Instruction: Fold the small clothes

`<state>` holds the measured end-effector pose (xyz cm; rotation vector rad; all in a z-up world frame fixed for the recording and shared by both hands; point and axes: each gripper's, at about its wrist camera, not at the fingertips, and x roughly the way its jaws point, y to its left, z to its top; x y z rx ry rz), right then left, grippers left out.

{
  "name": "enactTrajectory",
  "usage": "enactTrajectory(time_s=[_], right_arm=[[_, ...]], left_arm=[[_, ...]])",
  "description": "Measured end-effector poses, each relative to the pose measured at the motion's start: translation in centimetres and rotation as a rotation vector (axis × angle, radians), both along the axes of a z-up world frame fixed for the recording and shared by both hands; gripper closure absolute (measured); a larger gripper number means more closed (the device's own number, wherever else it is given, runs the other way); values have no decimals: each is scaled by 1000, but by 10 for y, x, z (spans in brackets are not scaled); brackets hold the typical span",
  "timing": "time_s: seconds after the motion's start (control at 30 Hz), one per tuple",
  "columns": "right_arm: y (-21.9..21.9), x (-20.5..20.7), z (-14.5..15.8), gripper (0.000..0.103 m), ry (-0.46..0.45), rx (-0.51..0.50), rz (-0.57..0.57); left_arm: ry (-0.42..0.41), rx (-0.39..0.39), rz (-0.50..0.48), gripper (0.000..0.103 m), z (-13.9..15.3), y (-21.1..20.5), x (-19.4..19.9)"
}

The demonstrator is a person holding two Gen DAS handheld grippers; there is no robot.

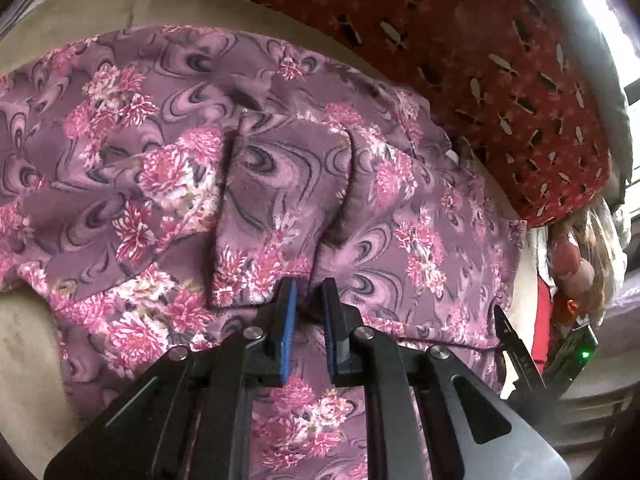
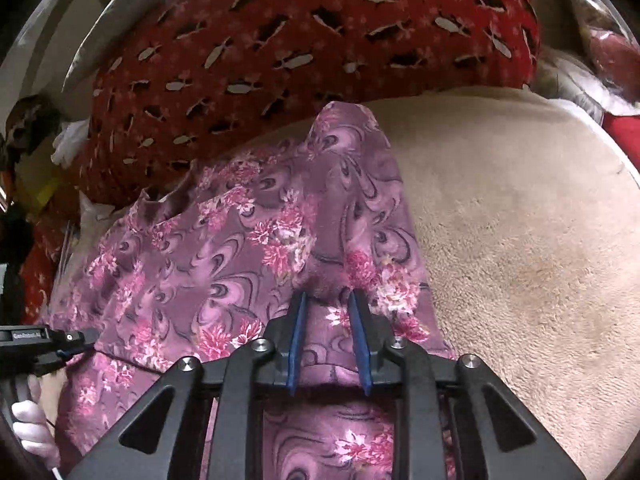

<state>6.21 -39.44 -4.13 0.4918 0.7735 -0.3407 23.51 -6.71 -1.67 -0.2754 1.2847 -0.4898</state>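
A purple garment with pink flowers (image 1: 280, 184) lies spread and creased on a beige blanket (image 1: 168, 4). My left gripper (image 1: 310, 286) sits low over its near part, jaws a little apart, with a folded flap just beyond the tips; no cloth shows between the pads. In the right wrist view the same garment (image 2: 248, 240) lies to the left on the beige blanket (image 2: 520, 220). My right gripper (image 2: 329, 298) rests on it, jaws apart, with a raised fold of cloth at the tips. The left gripper (image 2: 82, 340) shows at the left edge.
A red cushion with grey and black fish-like marks (image 1: 500, 72) lies along the far side of the garment, also in the right wrist view (image 2: 280, 40). Assorted clutter (image 1: 576, 264) sits beyond the blanket's right end. A metal rail (image 2: 120, 8) runs behind the cushion.
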Motion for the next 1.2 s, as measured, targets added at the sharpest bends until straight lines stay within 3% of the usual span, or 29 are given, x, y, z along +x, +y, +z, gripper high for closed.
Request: enactTrajectory(time_s=[0.23, 0.37, 0.47, 0.57, 0.6, 0.63, 0.7, 0.83, 0.97, 1.1, 1.2], right_arm=[[5, 3, -3, 79, -8, -25, -5], [5, -2, 3, 77, 16, 1, -15], [14, -4, 12, 73, 50, 19, -31], [37, 0, 19, 67, 44, 34, 23], [49, 3, 20, 56, 50, 30, 46], [63, 8, 23, 51, 61, -1, 62], [84, 15, 29, 52, 54, -40, 105], [127, 30, 36, 52, 20, -23, 184], [171, 49, 31, 52, 43, -37, 233], [217, 74, 42, 52, 6, -36, 318], [238, 94, 42, 54, -3, -43, 351]], left_arm=[[1, -12, 2, 92, 0, 9, -3], [50, -37, 2, 92, 3, 17, -10], [45, -18, -5, 92, 10, 29, -17], [40, -26, 23, 92, 17, 51, -19], [40, -36, 43, 92, 21, 66, -18], [40, -43, 61, 91, 22, 78, -15], [40, -61, 109, 89, 27, 111, -10], [32, -82, 252, 75, 33, 191, 0], [40, -100, 394, 75, 34, 267, 6], [-4, -104, 443, 74, 47, 317, 4], [-29, -104, 466, 61, 57, 335, 5]])
